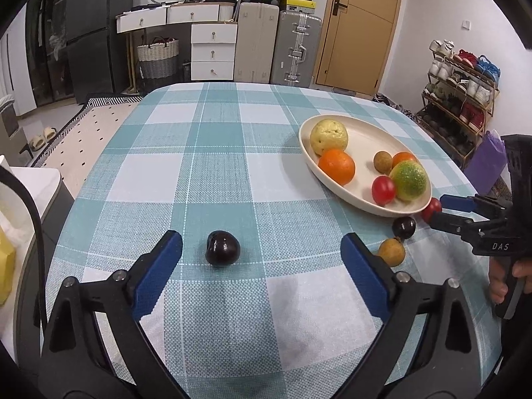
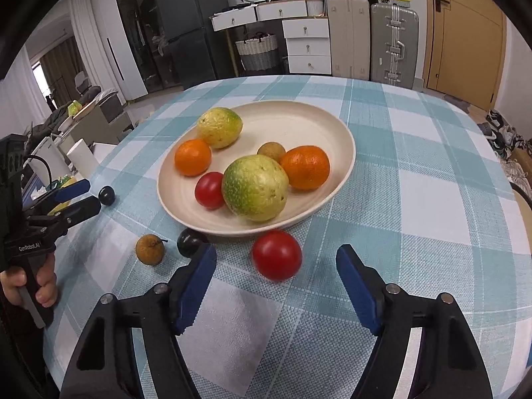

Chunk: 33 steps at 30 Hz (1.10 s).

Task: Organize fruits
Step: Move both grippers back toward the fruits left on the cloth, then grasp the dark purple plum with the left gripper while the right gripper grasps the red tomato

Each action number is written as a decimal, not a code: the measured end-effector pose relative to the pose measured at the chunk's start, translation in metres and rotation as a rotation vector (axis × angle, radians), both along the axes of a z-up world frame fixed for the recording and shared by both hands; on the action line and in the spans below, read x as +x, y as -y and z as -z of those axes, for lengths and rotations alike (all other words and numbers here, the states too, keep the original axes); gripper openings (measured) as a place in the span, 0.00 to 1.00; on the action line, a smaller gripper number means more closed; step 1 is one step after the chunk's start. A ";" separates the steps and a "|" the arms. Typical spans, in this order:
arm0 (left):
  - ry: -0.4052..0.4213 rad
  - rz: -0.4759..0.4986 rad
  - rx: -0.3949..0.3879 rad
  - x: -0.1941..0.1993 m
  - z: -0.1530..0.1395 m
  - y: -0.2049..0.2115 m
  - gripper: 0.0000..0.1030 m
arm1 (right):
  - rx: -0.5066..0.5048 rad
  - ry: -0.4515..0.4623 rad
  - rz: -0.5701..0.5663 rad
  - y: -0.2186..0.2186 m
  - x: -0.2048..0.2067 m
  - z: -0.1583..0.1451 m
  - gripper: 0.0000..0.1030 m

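A dark plum (image 1: 222, 247) lies on the checked tablecloth between the fingers of my left gripper (image 1: 261, 242), whose pads stand apart from it. A red tomato (image 2: 276, 254) rests just in front of the cream plate (image 2: 299, 123), between the fingers of my right gripper (image 2: 277, 251); there are gaps on both sides. The plate holds two green-yellow fruits, two oranges, a small tomato and a brown longan. A second dark plum (image 2: 189, 242) and a loose longan (image 2: 149, 249) lie left of the right gripper.
The plate (image 1: 362, 139) sits toward the table's right side. A person's hand (image 2: 43, 286) grips the left tool's handle. Drawers, suitcases and a door stand beyond the far edge, and a shoe rack (image 1: 462, 99) is to the right.
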State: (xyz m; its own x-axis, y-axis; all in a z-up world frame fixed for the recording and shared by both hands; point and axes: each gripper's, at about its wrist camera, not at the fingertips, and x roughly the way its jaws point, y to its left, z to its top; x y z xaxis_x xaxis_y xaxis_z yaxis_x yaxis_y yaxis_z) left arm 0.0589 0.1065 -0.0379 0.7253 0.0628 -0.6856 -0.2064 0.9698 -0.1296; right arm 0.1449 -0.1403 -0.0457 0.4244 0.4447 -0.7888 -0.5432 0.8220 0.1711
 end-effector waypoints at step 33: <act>-0.103 -0.064 -0.083 0.017 0.021 -0.026 0.47 | 0.040 -0.020 -0.026 0.002 -0.003 0.003 0.53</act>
State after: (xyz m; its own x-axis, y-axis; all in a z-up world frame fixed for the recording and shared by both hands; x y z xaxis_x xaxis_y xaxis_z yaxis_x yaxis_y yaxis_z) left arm 0.0760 0.1329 -0.0592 0.6469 0.0468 -0.7611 -0.2838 0.9412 -0.1834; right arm 0.1415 -0.1422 -0.0485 0.3966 0.4863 -0.7786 -0.5602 0.8002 0.2144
